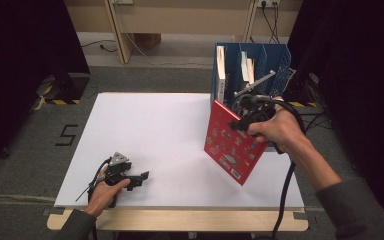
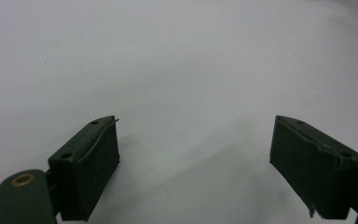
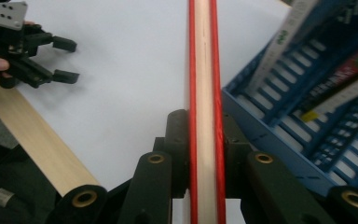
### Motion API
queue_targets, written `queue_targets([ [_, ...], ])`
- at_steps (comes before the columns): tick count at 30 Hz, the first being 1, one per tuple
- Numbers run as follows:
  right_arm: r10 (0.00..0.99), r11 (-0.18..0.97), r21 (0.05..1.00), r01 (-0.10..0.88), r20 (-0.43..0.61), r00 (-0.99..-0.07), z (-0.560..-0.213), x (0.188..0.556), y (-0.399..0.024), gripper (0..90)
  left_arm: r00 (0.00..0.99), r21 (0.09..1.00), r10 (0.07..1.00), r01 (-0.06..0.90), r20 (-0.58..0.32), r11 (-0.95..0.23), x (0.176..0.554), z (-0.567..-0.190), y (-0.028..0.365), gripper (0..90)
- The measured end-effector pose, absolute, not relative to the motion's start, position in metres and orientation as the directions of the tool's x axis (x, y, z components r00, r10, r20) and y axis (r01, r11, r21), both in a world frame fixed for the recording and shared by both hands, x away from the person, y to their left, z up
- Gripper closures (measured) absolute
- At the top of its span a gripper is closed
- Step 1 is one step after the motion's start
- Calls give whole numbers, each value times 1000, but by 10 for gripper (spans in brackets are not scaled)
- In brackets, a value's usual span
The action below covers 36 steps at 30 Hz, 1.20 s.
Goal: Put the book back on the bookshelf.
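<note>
A thin red book with small pictures on its cover hangs tilted above the white table top, in front of a blue file rack. My right gripper is shut on its upper edge; in the right gripper view the book's red-edged spine runs straight up between the two jaws, with the right gripper clamped on both covers. My left gripper rests low near the table's front left, open, with nothing between its fingers; it appears again far off as the left gripper.
The blue rack holds a few upright books in its slots and stands at the table's back right. A wooden strip edges the table front. Cables trail from both grippers.
</note>
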State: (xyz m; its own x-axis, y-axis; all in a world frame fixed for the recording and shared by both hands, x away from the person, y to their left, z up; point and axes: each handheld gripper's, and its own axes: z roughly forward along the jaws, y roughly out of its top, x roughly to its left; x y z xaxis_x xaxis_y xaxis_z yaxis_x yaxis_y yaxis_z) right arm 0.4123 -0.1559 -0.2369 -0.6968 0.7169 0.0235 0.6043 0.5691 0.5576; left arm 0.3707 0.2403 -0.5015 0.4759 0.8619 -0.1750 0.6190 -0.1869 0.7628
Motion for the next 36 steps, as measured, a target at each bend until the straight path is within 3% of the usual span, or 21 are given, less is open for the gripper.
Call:
queue_targets([
  [14, 788, 477, 581, 660, 49, -613, -220, 395, -212, 784, 449, 760, 859, 640, -246, -117, 373, -501, 244, 144],
  [36, 861, 395, 632, 667, -2, -508, -181, 402, -255, 786, 432, 754, 852, 653, -295, -70, 374, -502, 247, 144],
])
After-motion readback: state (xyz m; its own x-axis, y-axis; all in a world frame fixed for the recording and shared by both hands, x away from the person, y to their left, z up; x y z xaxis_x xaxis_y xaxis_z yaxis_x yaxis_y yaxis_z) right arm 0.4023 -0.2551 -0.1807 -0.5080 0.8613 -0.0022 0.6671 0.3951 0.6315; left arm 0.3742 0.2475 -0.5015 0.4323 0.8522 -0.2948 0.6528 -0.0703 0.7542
